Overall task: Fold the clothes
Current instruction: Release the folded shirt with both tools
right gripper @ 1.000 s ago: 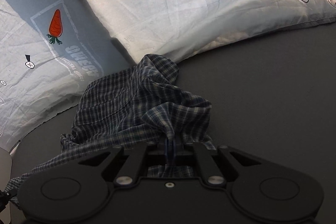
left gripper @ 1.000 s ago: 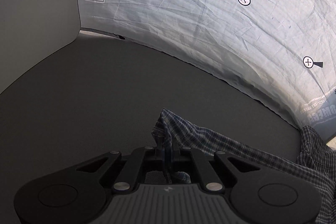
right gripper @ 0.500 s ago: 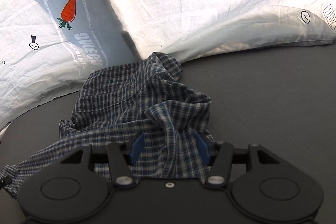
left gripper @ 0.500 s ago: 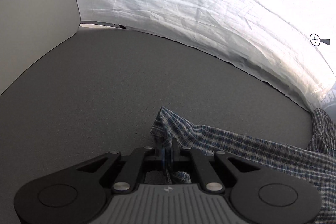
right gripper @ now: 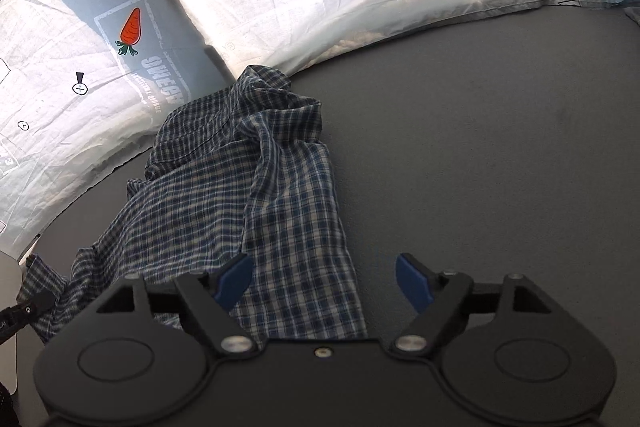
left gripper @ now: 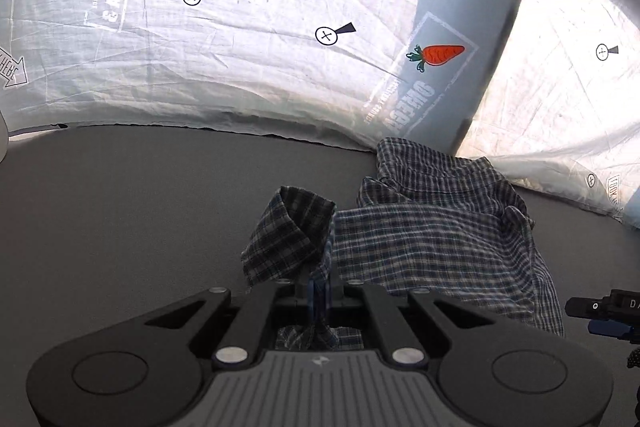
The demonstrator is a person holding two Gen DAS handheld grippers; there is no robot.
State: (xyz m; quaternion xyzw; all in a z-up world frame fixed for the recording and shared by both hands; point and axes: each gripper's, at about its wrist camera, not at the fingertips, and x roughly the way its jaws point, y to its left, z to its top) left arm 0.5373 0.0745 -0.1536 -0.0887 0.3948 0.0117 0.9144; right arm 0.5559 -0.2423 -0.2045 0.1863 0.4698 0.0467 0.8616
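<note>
— Left gripper first: how does it stand?

— Pressed together on a bunched corner of the plaid shirt. A loose flap of the checked cloth stands up just beyond the fingers, folded over on itself, and more of it shows tucked down behind them, close to the gripper's body.

— And the right gripper?

— Its jaws are opening. The blue pads stand well apart, and neither one presses on anything. A strip of the shirt lies under the left pad and runs back beneath the gripper's body; the right pad hangs over bare counter.

— Where is the shirt as a whole?

— Crumpled on the dark grey counter, toward its far edge. In the right wrist view it stretches from the gripper away to a peak near the backdrop. In the left wrist view the bulk of it lies to the right of the gripper, heaped and creased.

— What is behind it?

— A wrinkled white cloth backdrop printed with small crossed circles, arrows and a grey band bearing an orange carrot. The same carrot shows at the upper left in the right wrist view.

— Anything else in sight?

— At the right edge of the left wrist view, a small dark part of the other gripper, with a bit of blue on it, near the shirt's hem.
</note>
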